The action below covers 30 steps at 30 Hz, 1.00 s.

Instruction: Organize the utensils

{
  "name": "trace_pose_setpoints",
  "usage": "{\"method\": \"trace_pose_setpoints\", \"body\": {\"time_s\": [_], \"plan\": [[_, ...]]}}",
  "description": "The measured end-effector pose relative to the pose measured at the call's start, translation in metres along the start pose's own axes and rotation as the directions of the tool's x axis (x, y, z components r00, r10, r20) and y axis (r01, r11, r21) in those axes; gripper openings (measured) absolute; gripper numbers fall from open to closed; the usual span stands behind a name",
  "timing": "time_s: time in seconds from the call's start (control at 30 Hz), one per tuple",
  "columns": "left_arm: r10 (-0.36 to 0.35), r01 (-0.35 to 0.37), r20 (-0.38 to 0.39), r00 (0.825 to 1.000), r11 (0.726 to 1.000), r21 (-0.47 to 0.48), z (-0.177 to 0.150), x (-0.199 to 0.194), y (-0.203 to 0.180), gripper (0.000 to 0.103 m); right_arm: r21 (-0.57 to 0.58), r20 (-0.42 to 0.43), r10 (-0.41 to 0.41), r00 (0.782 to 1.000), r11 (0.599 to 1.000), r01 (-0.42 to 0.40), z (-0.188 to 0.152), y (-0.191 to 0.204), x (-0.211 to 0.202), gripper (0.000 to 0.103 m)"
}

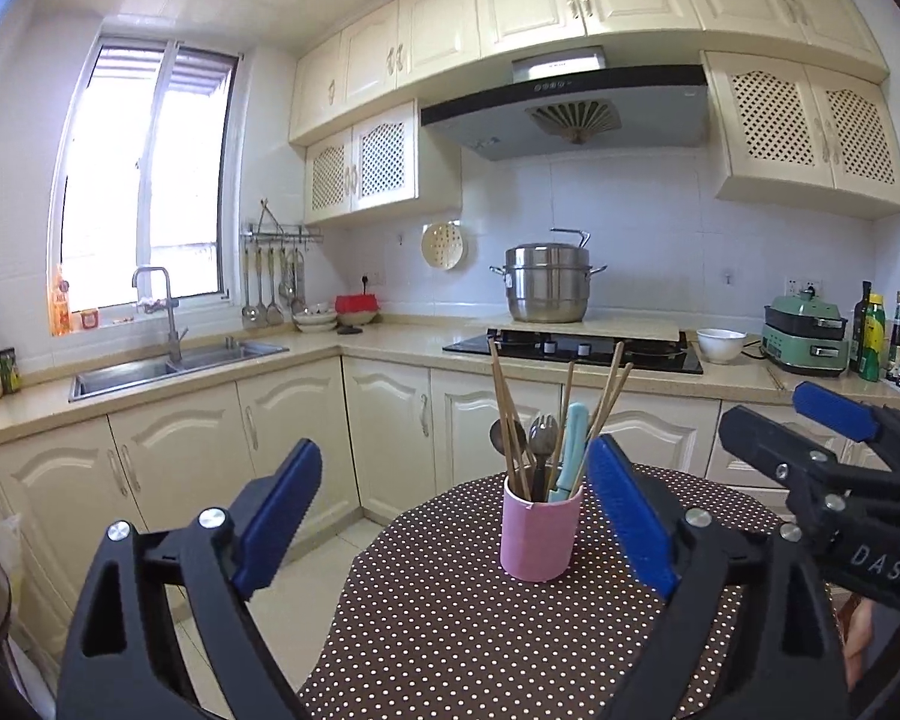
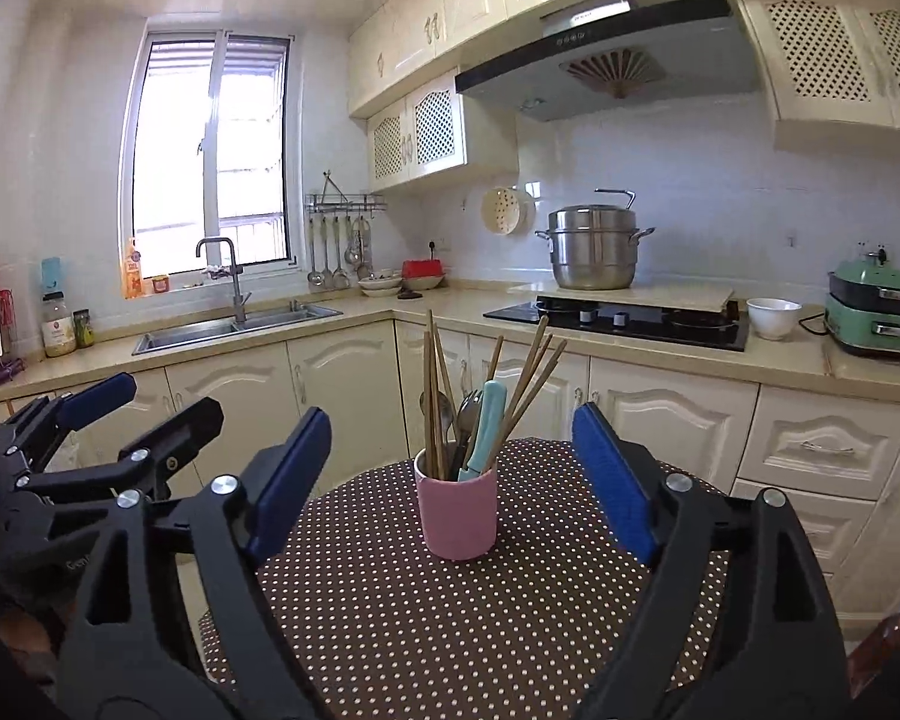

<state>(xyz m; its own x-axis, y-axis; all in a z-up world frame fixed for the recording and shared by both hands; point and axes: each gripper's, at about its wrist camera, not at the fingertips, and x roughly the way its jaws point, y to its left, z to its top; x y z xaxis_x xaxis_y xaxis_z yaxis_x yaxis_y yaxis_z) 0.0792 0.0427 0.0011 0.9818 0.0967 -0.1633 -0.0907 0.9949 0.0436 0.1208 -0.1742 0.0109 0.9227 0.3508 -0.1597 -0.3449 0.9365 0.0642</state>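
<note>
Both claws gape wide and hold nothing — the left claw [image 1: 456, 516] and right claw [image 2: 450, 480] hover near the pink cup [image 2: 457, 516], which stands upright on the dotted worktop [image 2: 450, 630], holding chopsticks [image 2: 432, 396], spoons and a teal-handled utensil [image 2: 485, 426].

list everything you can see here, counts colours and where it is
cup: 1, pink, upright on the table
chopsticks: several, brown wood, standing in the cup
knife: 1, light blue handle, in the cup
spoon and fork: 1 each, metal, in the cup
table: 1, brown cloth with white dots, foreground
steamer pot: 1, steel, on the stove
bowl: 1, white, counter right of stove
sink: 1, steel, under the window
left gripper: open, empty
right gripper: open, empty
</note>
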Motion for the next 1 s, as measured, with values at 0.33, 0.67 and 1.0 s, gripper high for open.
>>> {"method": "trace_pose_setpoints", "body": {"time_s": [0.33, 0.67, 1.0], "plan": [[-0.013, 0.016, 0.074, 0.997, 0.999, -0.044, 0.018, -0.075, -0.002, 0.089, -0.038, 0.05, -0.035, 0.998, 0.999, 0.037, 0.008, 0.02, -0.067, 0.089], [-0.006, 0.01, 0.13, 0.992, 1.0, -0.028, 0.029, -0.116, -0.007, 0.089, -0.038, 0.089, -0.046, 0.995, 0.998, 0.05, 0.018, 0.024, -0.1, 0.092], [0.003, 0.0, 0.15, 0.989, 1.0, -0.016, 0.032, -0.13, -0.01, 0.089, -0.064, 0.133, -0.077, 0.988, 0.994, 0.087, 0.018, 0.031, -0.119, 0.092]]}}
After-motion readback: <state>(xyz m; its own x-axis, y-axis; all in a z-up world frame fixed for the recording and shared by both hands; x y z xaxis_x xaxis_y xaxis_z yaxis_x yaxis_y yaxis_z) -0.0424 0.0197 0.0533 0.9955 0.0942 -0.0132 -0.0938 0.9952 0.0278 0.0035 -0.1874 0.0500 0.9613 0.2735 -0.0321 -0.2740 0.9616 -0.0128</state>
